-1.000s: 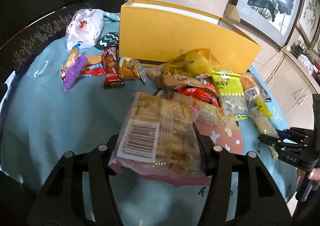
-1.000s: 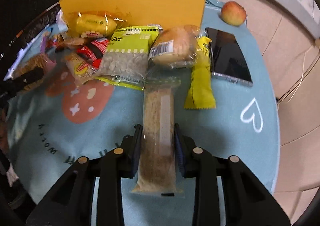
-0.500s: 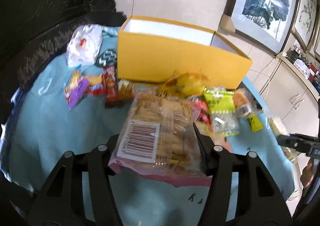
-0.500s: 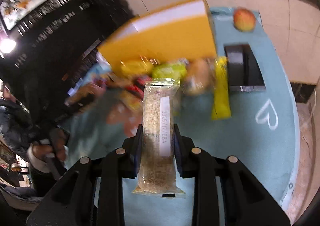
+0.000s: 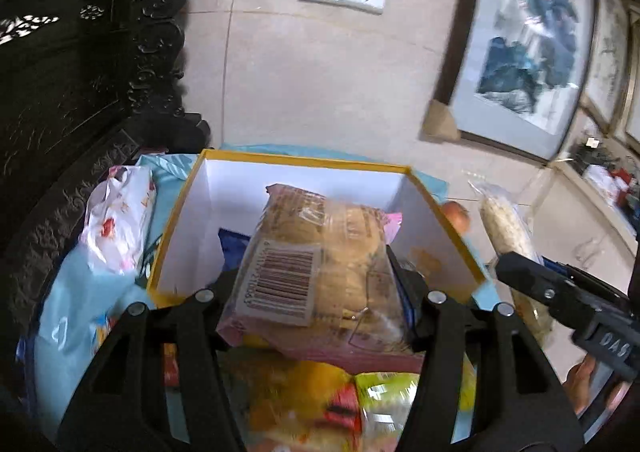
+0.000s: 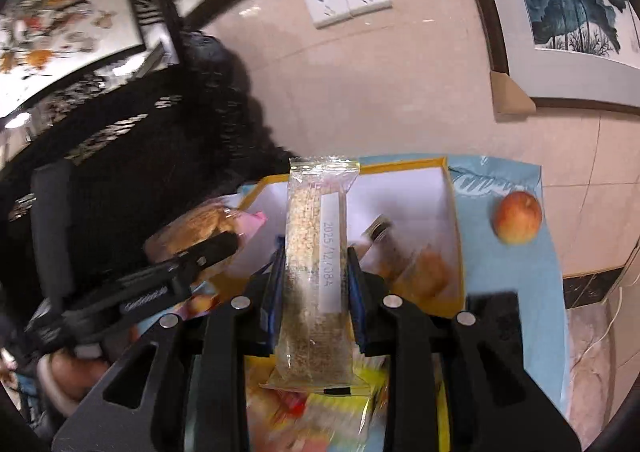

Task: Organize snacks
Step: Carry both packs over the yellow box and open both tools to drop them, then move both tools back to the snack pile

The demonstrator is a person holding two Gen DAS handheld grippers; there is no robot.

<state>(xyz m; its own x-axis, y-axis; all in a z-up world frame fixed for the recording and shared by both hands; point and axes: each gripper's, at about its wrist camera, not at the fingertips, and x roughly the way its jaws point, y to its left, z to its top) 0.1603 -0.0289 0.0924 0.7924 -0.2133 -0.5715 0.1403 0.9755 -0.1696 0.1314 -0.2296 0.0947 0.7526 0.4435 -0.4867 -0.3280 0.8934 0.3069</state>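
Observation:
My left gripper [image 5: 316, 292] is shut on a clear bag of biscuits [image 5: 320, 268] with a barcode label, held above the front edge of the open yellow box [image 5: 180, 212]. My right gripper [image 6: 316, 276] is shut on a long clear cereal bar [image 6: 316, 272], held upright over the same yellow box [image 6: 452, 212]. The right gripper and its bar [image 5: 504, 228] show at the right of the left wrist view. The left gripper and the biscuit bag [image 6: 200, 224] show at the left of the right wrist view. A blue packet [image 5: 232, 248] and a jar [image 6: 380, 232] lie inside the box.
More snack packets [image 5: 320, 404] lie blurred on the light blue tablecloth below both grippers. A white printed bag [image 5: 116, 220] sits left of the box. An apple [image 6: 518, 218] lies right of the box. A dark phone [image 6: 496, 316] lies near it. A dark carved chair [image 5: 80, 92] stands at left.
Both grippers have lifted their snacks off the table and moved forward and up to the yellow box, whose white inside now shows. The snack pile has dropped below the fingers.

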